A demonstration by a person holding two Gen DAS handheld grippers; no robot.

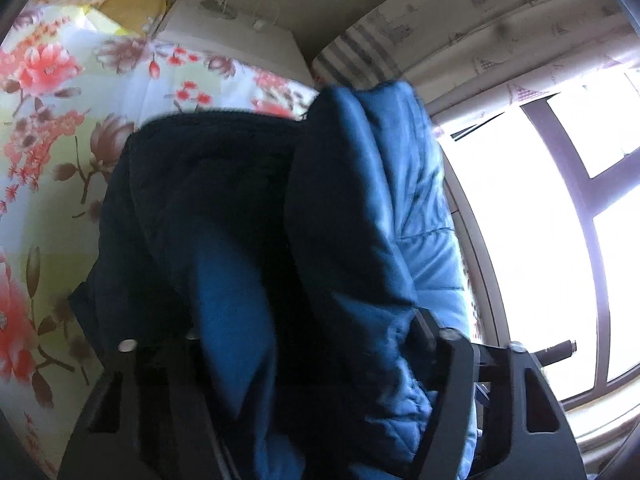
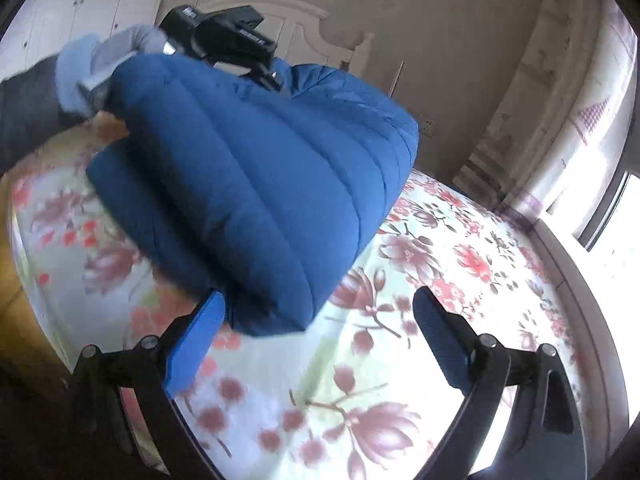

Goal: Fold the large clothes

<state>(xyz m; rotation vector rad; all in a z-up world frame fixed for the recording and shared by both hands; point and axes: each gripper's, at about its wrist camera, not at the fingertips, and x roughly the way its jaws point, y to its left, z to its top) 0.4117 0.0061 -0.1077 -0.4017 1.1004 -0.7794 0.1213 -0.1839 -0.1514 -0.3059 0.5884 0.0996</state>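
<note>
A bed (image 2: 460, 264) with a pale sheet printed in red and pink flowers fills both views. A large blue quilted jacket (image 2: 260, 184), folded into a thick bundle, is lifted above the sheet toward the far left of the bed.

In the left wrist view, the left gripper (image 1: 304, 360) has a thick fold of the jacket (image 1: 360, 208) bunched between its black fingers (image 1: 444, 364). The padding fills the gap from one finger to the other and the fingers press into it, so they grip the jacket. A bright window (image 1: 540, 240) lies to the right, with a patterned curtain above it.

In the right wrist view, the right gripper (image 2: 320, 344) is spread wide, with nothing between its blue pads (image 2: 196, 344). The bundle's near corner hangs just beyond the left pad; whether they touch cannot be told. Only flowered sheet shows in the gap. At the far left of this view the left gripper's black body (image 2: 224, 40) sits at the top of the bundle, held by a gloved hand (image 2: 100, 64) in a pale grey-blue glove with a dark sleeve behind it. A pale headboard (image 2: 304, 28) and wardrobe doors (image 2: 80, 4) stand against the far wall.
</note>
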